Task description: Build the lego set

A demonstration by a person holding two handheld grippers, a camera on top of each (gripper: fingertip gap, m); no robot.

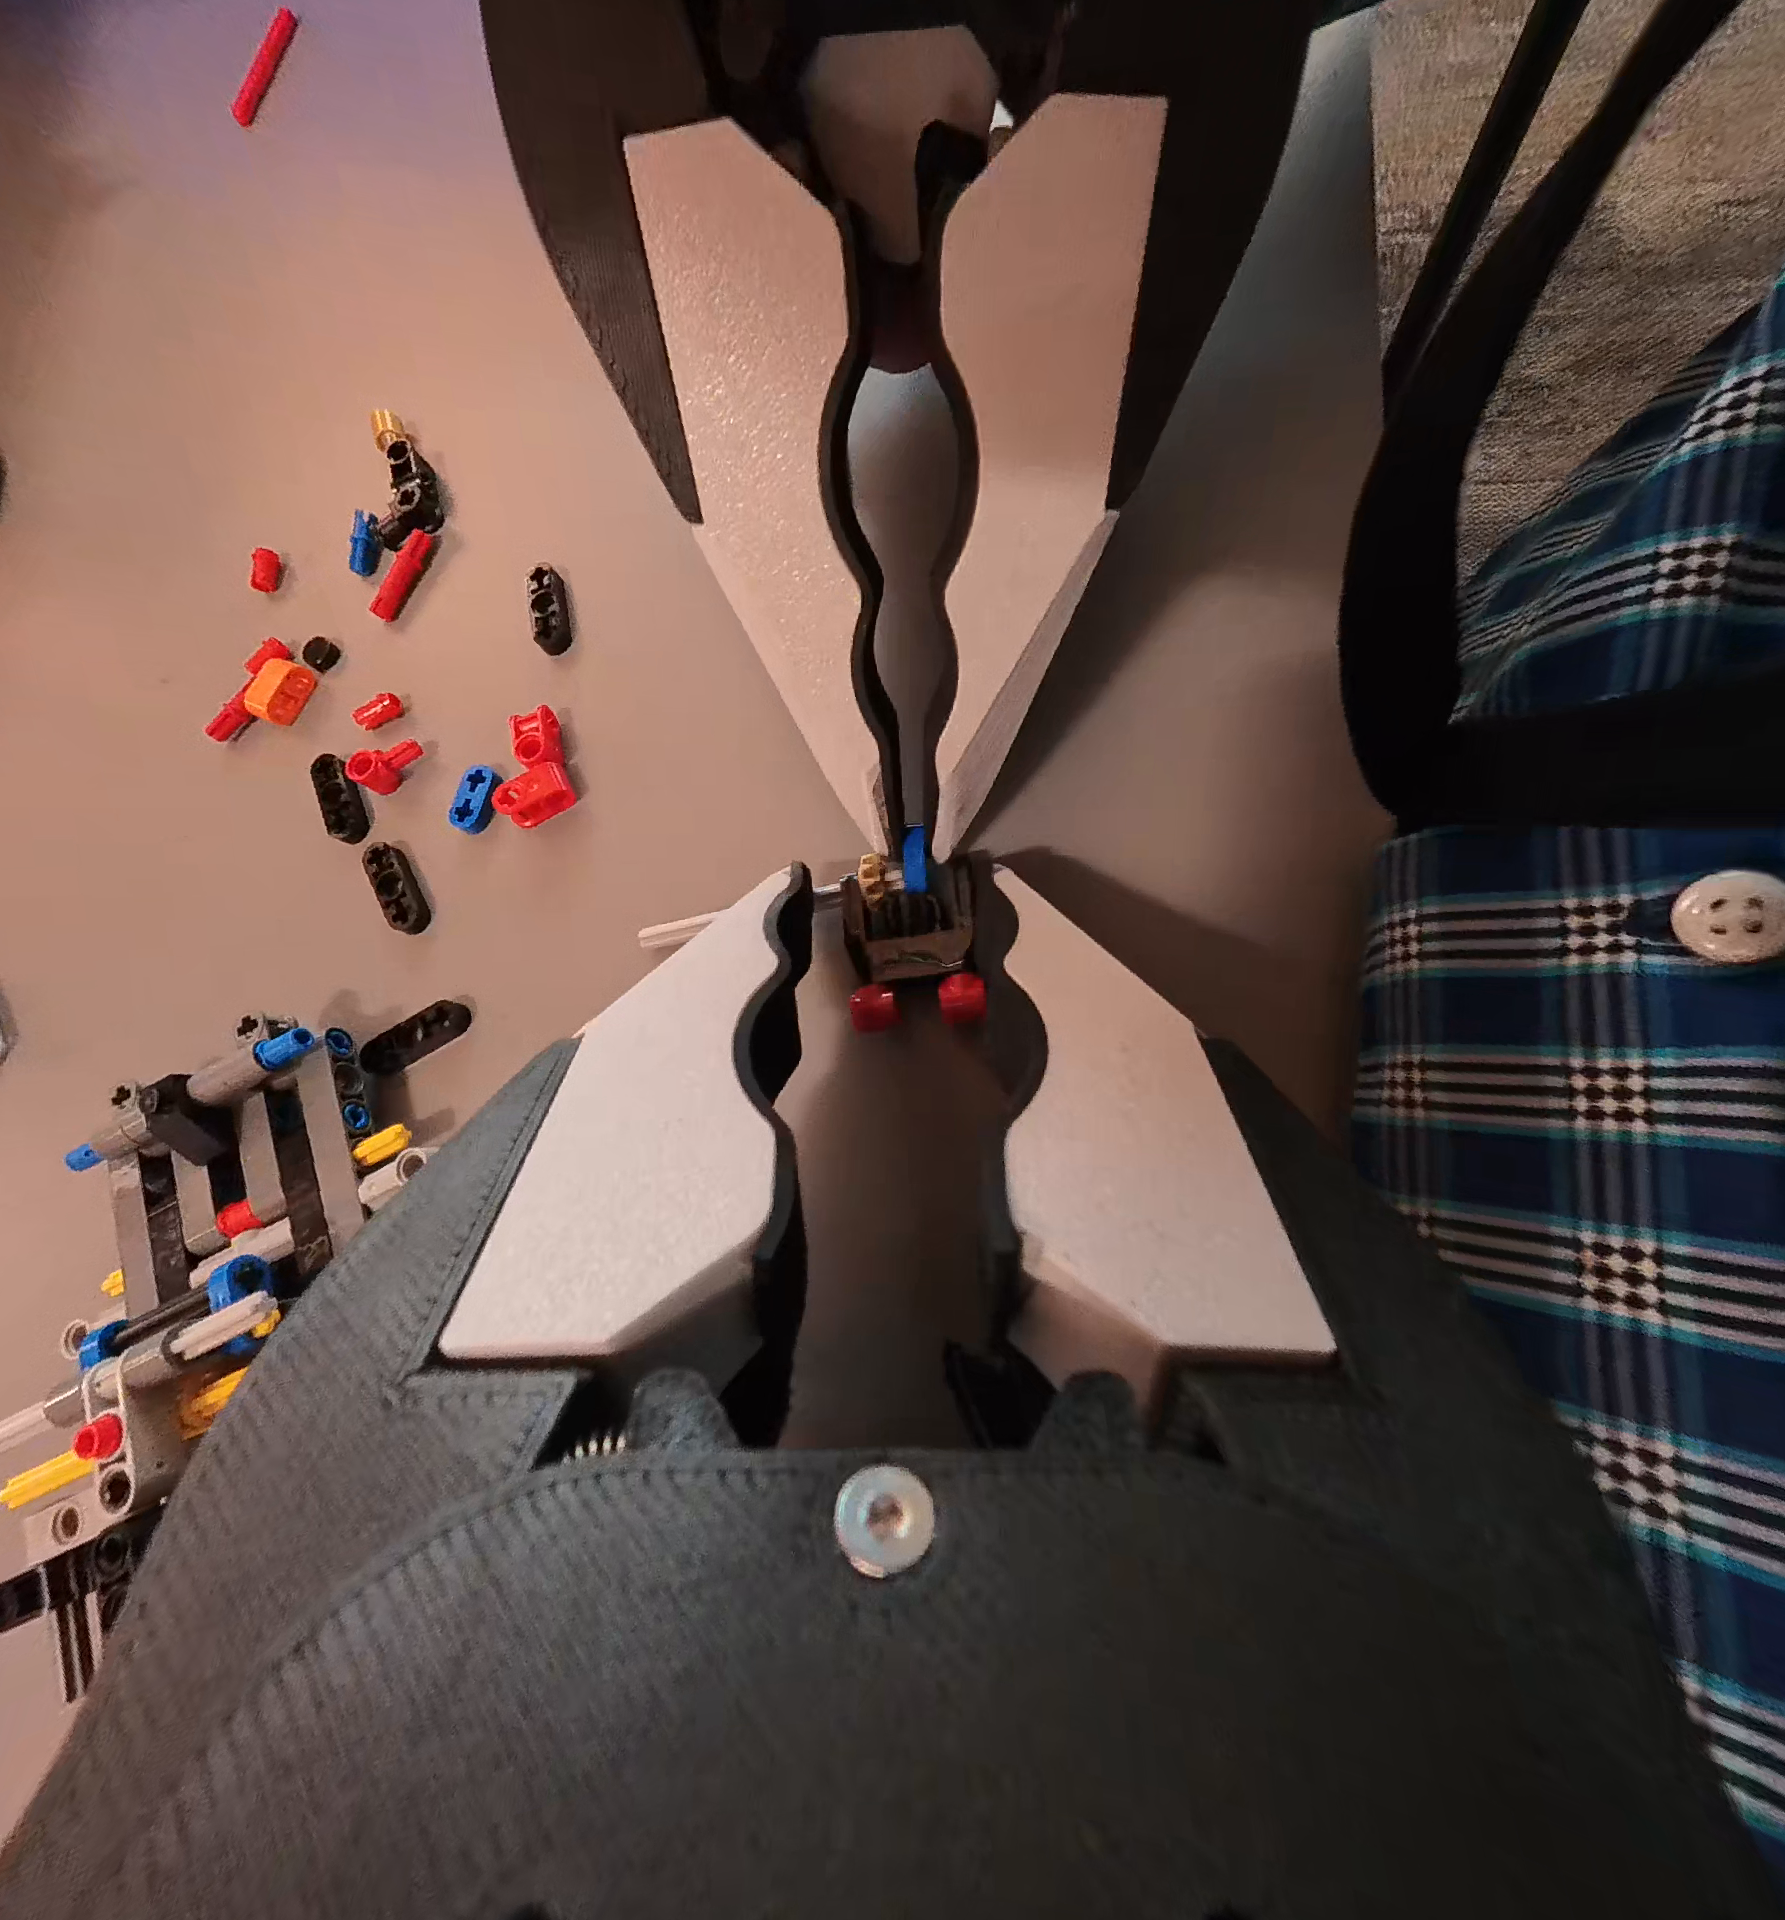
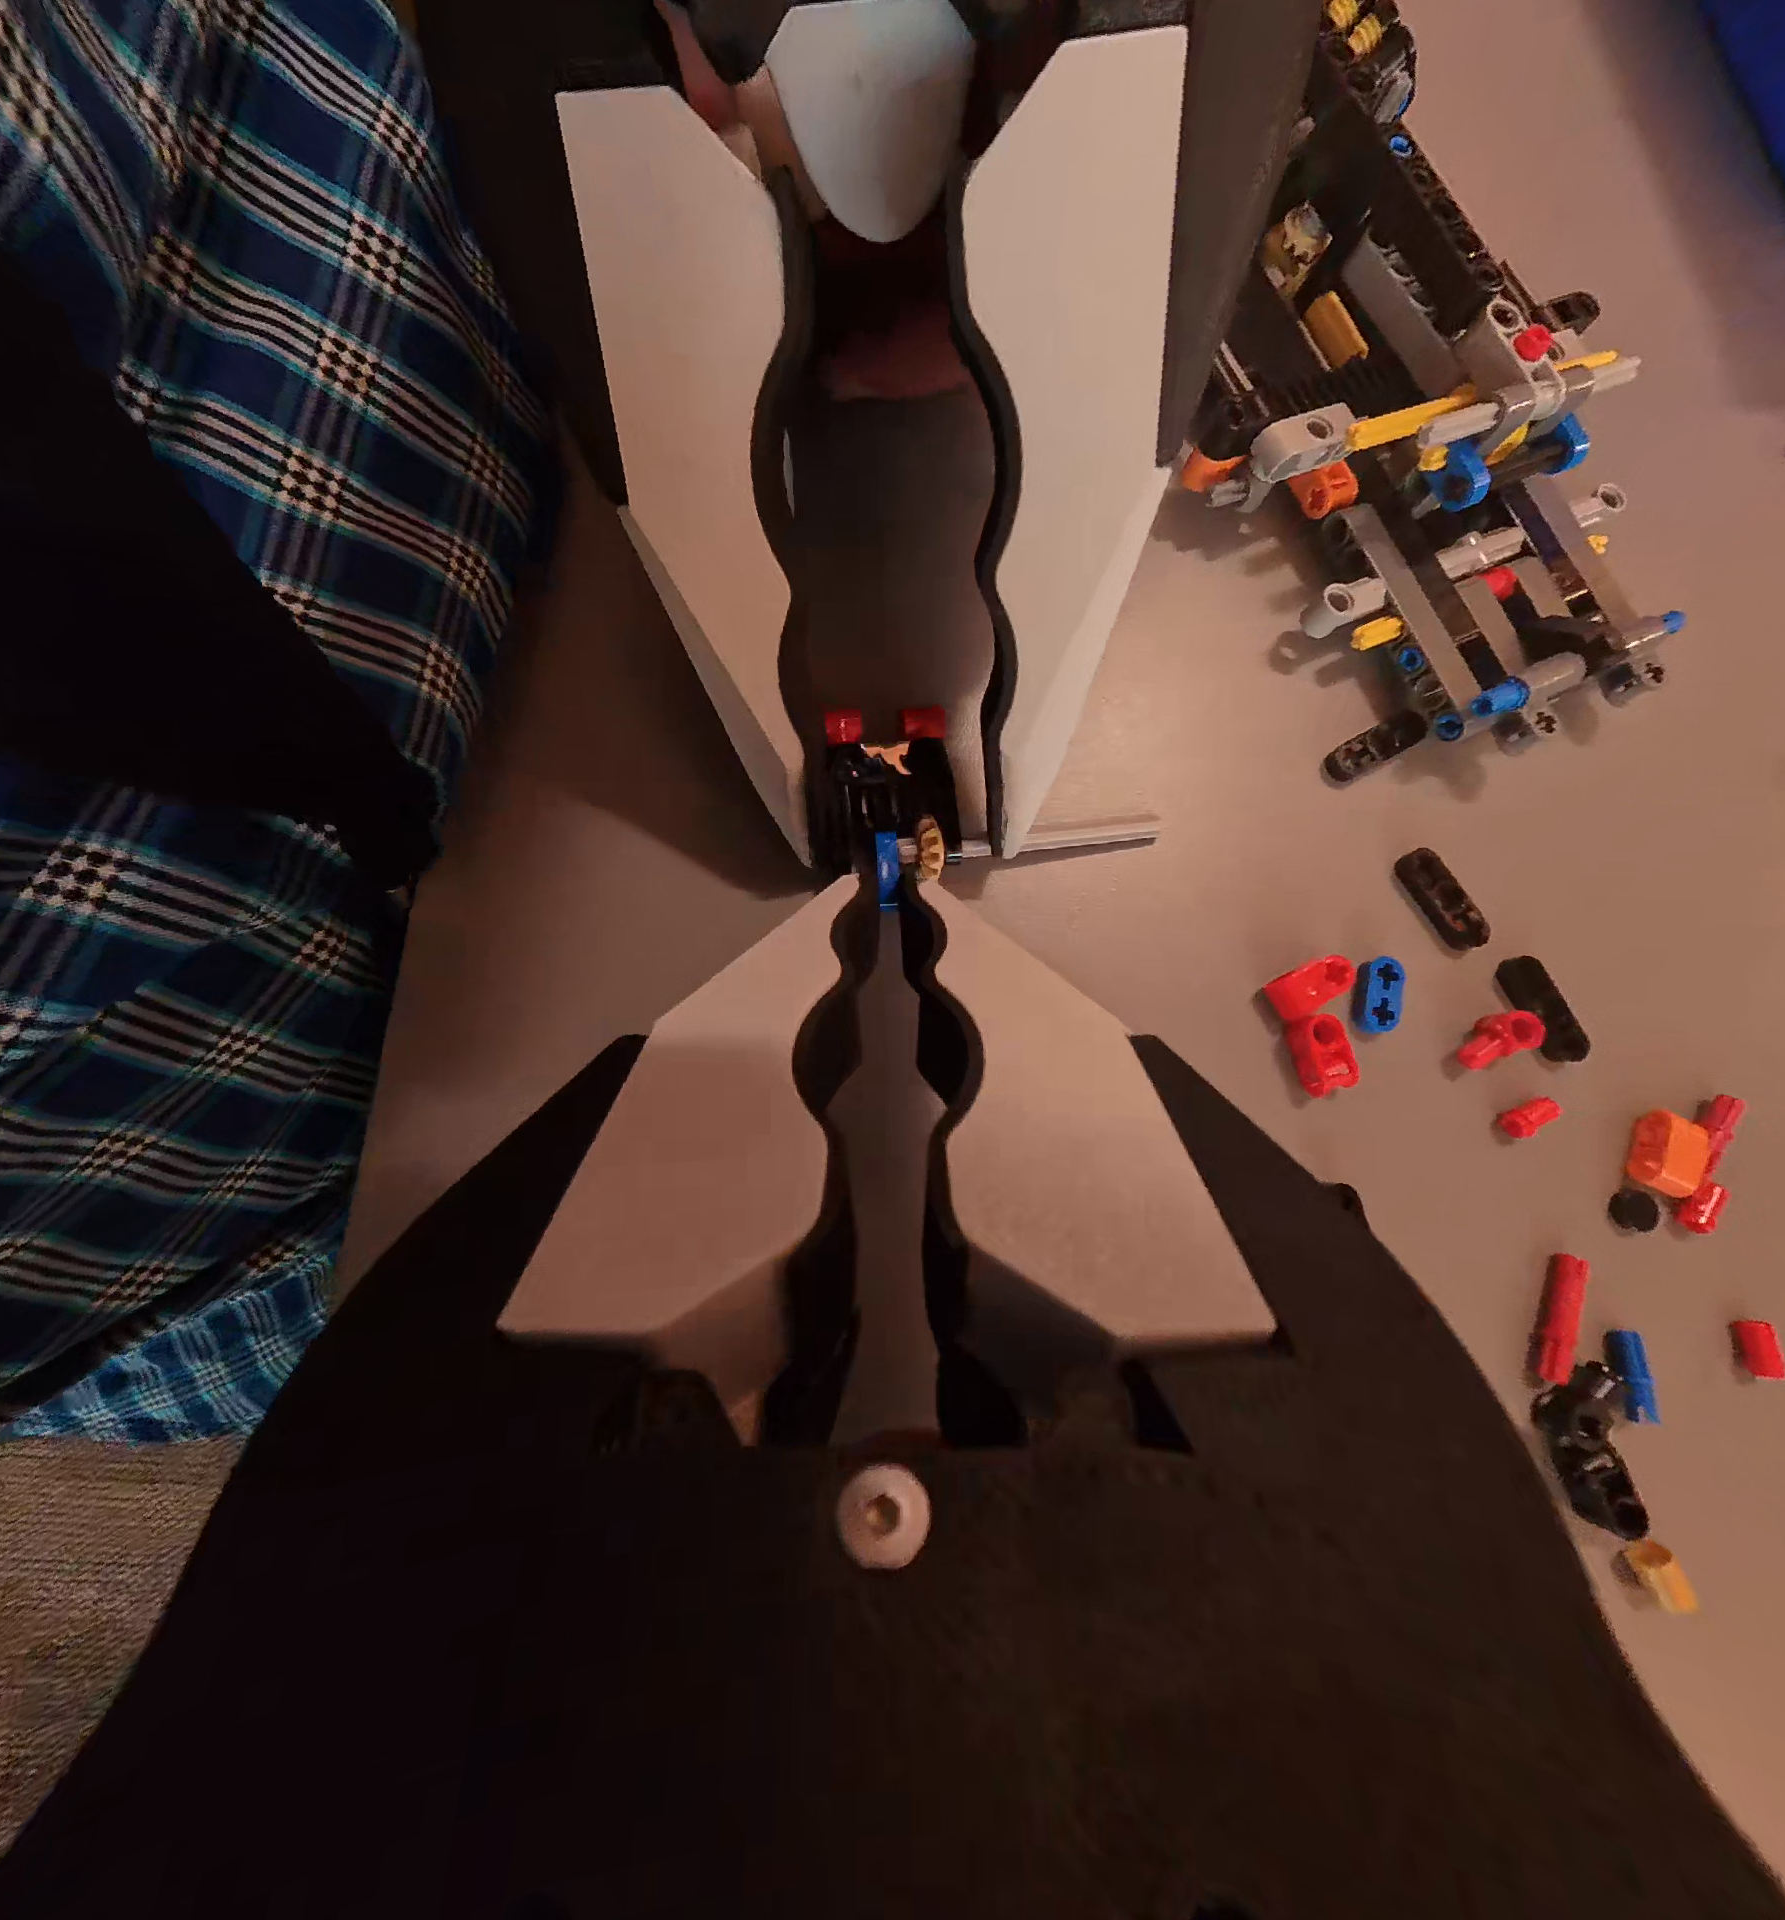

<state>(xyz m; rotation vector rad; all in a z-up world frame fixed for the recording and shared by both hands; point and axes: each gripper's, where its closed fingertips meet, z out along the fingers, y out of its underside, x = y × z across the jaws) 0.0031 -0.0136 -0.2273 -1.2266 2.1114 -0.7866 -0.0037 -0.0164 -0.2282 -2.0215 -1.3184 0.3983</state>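
Note:
My left gripper (image 1: 898, 914) is shut on a small black lego assembly (image 1: 903, 940) with two red pins (image 1: 872, 1008) at its near end, a tan gear (image 1: 872, 871) and a grey axle (image 1: 680, 927) sticking out sideways. My right gripper (image 1: 914, 831) comes from the opposite side, shut on a small blue piece (image 1: 914, 860) pressed against the assembly's far end. In the right wrist view my right gripper (image 2: 886, 891) pinches the blue piece (image 2: 886, 868) against the assembly (image 2: 872, 795) held by the left gripper (image 2: 898, 831). Both are held above the table.
A partly built grey, black and yellow lego model (image 1: 213, 1226) stands on the table (image 1: 659, 644); it also shows in the right wrist view (image 2: 1470, 499). Loose red, black, blue and orange pieces (image 1: 400, 707) (image 2: 1490, 1039) lie scattered. A person's plaid shirt (image 1: 1646, 1039) (image 2: 192, 623) is close by.

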